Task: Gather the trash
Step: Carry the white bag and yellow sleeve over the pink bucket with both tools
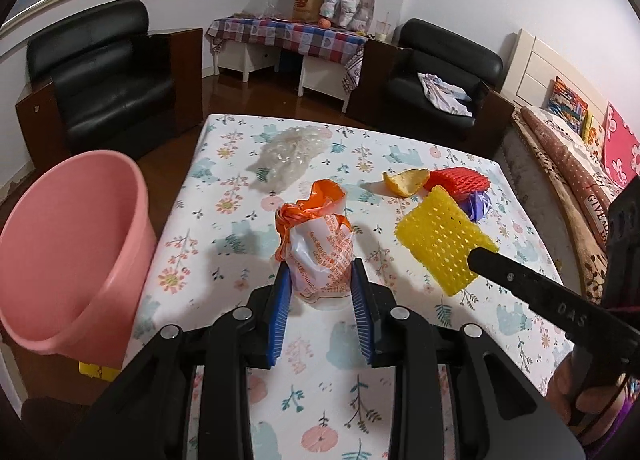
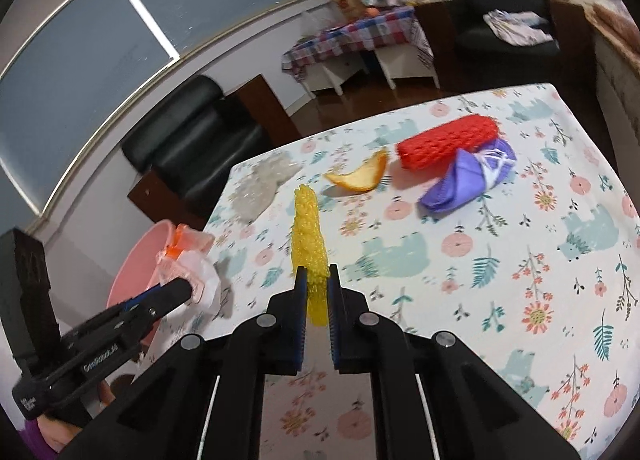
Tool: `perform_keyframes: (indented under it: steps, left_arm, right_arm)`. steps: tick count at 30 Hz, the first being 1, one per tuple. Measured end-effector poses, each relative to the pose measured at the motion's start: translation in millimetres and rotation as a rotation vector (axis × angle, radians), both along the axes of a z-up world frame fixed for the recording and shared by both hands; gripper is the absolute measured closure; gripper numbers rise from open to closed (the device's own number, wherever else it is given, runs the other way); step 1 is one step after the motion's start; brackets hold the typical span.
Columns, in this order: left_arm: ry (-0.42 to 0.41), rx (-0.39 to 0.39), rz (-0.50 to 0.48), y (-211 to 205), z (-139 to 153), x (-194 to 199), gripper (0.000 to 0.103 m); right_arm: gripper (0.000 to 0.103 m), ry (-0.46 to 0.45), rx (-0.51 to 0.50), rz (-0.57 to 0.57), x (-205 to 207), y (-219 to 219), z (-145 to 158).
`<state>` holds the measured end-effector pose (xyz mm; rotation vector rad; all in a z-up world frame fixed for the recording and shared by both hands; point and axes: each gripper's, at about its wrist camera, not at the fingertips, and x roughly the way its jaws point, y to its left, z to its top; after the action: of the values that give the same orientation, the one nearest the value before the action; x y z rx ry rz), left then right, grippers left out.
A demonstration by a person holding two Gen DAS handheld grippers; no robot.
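Note:
My left gripper (image 1: 321, 270) is shut on a white and orange plastic bag (image 1: 316, 236), which stands up between the blue pads above the floral table (image 1: 224, 220). In the right wrist view that bag (image 2: 192, 260) hangs beside the rim of a pink bucket (image 2: 132, 264). My right gripper (image 2: 317, 276) is shut on a yellow foam net (image 2: 308, 224), held edge-on above the cloth. The left wrist view shows the net (image 1: 440, 240) flat at the tip of the right gripper (image 1: 476, 260). The bucket (image 1: 68, 244) stands off the table's left edge.
A clear crumpled plastic wrap (image 1: 288, 156), an orange peel (image 1: 404, 180), a red foam net (image 1: 460, 178) and a purple wrapper (image 2: 468, 180) lie on the far half of the table. Black armchairs (image 1: 108, 72) and a bed (image 1: 568, 164) surround it.

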<state>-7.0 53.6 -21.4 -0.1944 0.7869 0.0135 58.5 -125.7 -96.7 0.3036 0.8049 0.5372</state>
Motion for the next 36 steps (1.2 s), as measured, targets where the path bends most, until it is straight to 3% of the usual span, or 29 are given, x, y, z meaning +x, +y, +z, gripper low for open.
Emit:
perform_keyframes:
  steps: [14, 26, 36]
  left_arm:
    - [-0.036, 0.019, 0.047, 14, 6, -18, 0.074]
    - [-0.068, 0.013, 0.155, 51, 11, -34, 0.074]
    - [-0.117, 0.036, 0.272, 93, 17, -57, 0.074]
  right_arm:
    - [0.094, -0.034, -0.073, 0.080, -20, 30, 6]
    - [0.094, -0.069, -0.105, 0.145, -23, 62, 19]
    - [0.094, -0.080, -0.104, 0.254, -23, 113, 34]
